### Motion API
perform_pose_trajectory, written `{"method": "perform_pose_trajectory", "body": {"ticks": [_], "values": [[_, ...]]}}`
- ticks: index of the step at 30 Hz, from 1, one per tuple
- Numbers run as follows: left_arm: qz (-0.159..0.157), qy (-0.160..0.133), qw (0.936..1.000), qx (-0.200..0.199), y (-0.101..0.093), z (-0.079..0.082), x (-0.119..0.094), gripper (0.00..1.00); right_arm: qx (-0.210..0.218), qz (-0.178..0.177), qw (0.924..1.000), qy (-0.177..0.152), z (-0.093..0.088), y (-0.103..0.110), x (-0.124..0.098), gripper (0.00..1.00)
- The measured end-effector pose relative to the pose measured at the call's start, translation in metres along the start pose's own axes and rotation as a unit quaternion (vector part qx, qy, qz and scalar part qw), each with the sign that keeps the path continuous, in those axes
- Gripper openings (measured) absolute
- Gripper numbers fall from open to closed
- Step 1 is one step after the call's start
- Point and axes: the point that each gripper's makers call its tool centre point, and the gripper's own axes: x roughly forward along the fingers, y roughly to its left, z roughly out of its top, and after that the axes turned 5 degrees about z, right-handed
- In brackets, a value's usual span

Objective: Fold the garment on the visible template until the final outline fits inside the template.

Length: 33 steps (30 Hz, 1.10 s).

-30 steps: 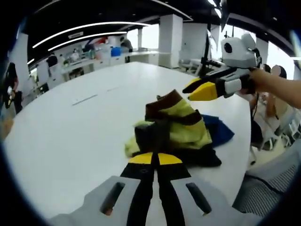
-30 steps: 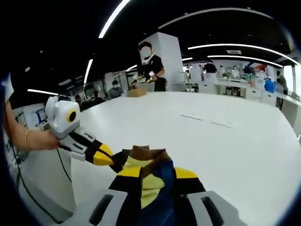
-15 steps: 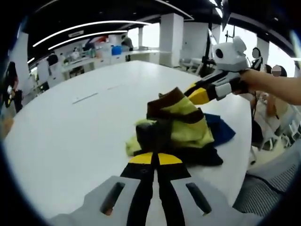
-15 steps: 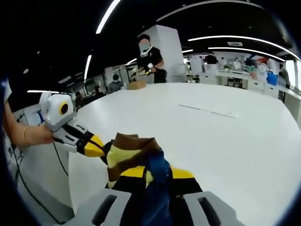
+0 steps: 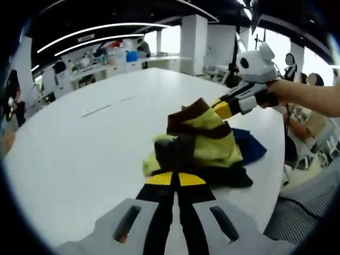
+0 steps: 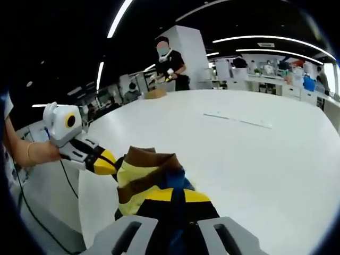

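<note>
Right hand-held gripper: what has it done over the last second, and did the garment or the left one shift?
In the left gripper view the right hand-held gripper, apart from the garment a second ago, has come in against its raised brown-and-yellow edge. In its own view its jaws now stand shut on the fabric. The left hand-held gripper stayed clamped on the near edge, and the bundle stayed put on the white table.

**Garment bunched on the table between two grippers**

The garment (image 5: pixel 199 146) lies heaped on the table (image 5: pixel 79 154), near its edge. The left gripper (image 5: pixel 175 179) sits just before the heap, jaws together. The right gripper (image 5: pixel 222 109) meets the heap's far upper side. In the right gripper view, the left gripper (image 6: pixel 103 162) touches the garment's (image 6: pixel 143 175) left side.
</note>
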Motion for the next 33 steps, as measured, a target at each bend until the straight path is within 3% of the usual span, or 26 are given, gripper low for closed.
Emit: {"method": "perform_pose_trajectory", "body": {"ticks": [8, 15, 21, 33], "values": [[0.004, -0.009, 0.9999, -0.001, 0.001, 0.004, -0.005, 0.00, -0.005, -0.008, 0.9999, -0.007, 0.003, 0.001, -0.005, 0.00], [0.020, -0.033, 0.9993, -0.004, 0.010, 0.023, -0.016, 0.00, -0.008, -0.030, 0.9989, -0.034, 0.020, -0.007, -0.019, 0.00], [0.042, -0.057, 0.9974, -0.009, 0.027, 0.043, -0.025, 0.00, -0.023, -0.050, 0.9975, -0.045, 0.033, -0.017, -0.031, 0.00], [0.086, -0.079, 0.9931, -0.011, 0.064, 0.067, -0.032, 0.00, -0.035, -0.096, 0.9926, -0.066, 0.064, -0.045, -0.051, 0.00]]}}
